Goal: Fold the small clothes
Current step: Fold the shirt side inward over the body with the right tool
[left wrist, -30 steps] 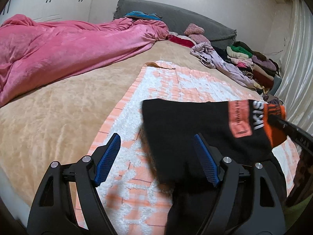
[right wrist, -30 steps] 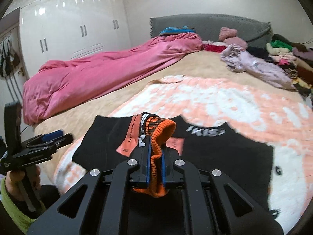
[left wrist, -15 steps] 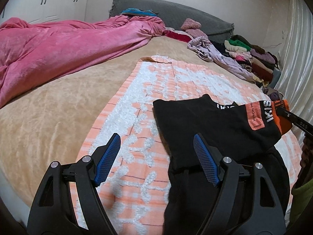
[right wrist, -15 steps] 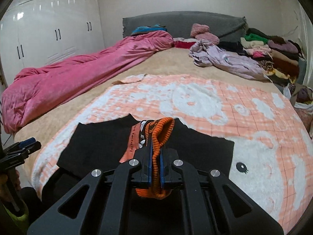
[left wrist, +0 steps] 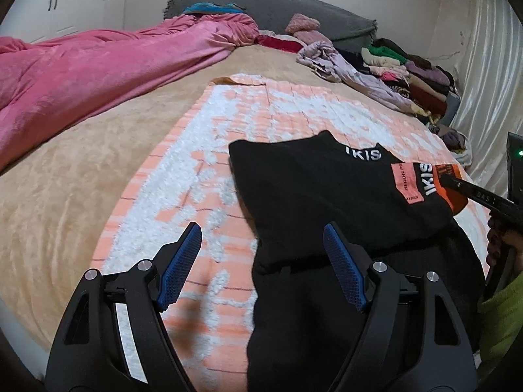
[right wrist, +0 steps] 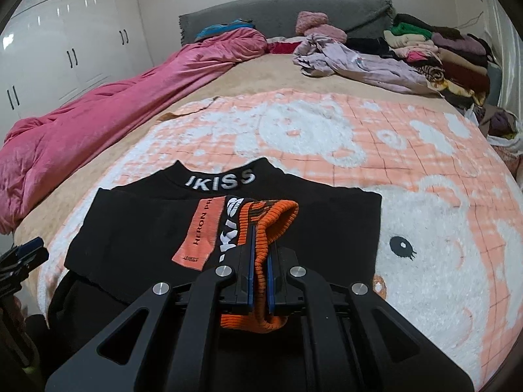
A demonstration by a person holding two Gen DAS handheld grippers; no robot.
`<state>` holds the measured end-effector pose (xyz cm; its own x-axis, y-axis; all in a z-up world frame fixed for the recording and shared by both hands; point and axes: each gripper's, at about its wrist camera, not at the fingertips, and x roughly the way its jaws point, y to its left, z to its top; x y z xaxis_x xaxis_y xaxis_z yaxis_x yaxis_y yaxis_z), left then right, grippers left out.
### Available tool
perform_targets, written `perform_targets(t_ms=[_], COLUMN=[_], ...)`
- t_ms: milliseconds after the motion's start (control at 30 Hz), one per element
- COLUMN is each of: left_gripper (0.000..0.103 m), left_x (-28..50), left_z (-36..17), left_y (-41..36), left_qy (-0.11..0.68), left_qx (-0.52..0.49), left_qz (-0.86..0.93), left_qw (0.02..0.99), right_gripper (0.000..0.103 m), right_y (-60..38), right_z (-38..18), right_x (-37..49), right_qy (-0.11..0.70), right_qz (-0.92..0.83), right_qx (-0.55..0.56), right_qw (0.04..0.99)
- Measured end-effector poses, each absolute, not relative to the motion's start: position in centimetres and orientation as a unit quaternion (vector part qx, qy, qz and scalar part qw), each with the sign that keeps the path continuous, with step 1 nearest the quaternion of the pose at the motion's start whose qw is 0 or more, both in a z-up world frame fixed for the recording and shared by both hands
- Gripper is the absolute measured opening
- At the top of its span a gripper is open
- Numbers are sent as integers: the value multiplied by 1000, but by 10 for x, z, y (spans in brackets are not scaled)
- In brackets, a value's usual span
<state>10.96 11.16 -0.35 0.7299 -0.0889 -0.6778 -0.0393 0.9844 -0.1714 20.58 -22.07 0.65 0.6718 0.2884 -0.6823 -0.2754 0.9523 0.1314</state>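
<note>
A small black top (left wrist: 320,189) with white "IKISS" lettering and an orange patch lies on the peach-and-white blanket (left wrist: 202,176). One sleeve is folded across its body. My right gripper (right wrist: 260,238) is shut on the sleeve's orange ribbed cuff (right wrist: 278,215) and holds it over the top's chest (right wrist: 137,228). In the left wrist view the right gripper's fingers (left wrist: 457,184) hold the cuff (left wrist: 452,189) at the right. My left gripper (left wrist: 261,238) is open and empty, hovering over the top's left edge near the front of the bed.
A crumpled pink duvet (left wrist: 98,75) lies along the left of the bed. A lilac garment (right wrist: 359,62) and a stack of folded clothes (right wrist: 441,55) sit at the back right by the grey headboard (right wrist: 278,9). White wardrobes (right wrist: 65,49) stand to the left.
My right gripper has carried the orange cuff and sleeve across the black top, which now lies flatter. My left gripper has stayed open and drawn back slightly.
</note>
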Motion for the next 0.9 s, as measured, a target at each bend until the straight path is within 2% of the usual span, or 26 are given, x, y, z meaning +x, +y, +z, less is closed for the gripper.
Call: perform_targets(t_ms=[267, 400, 500, 900], left_gripper=[69, 69, 69, 69], left_x=[113, 113, 114, 166], left_z=[-11, -12, -11, 21], left_y=[107, 110, 113, 75], left_qy=[377, 381, 380, 384], left_qx=[-85, -95, -95, -77], left_qz=[-18, -21, -17, -56], left_qw=[922, 919, 920, 919], right_gripper=[7, 15, 25, 36], right_y=[-231, -249, -260, -269], right_z=[-18, -22, -19, -31], right_x=[221, 217, 212, 233], right_qy=[403, 406, 400, 424], right_qz=[123, 118, 116, 127], right_qx=[4, 43, 56, 95], right_qw=[907, 905, 907, 892])
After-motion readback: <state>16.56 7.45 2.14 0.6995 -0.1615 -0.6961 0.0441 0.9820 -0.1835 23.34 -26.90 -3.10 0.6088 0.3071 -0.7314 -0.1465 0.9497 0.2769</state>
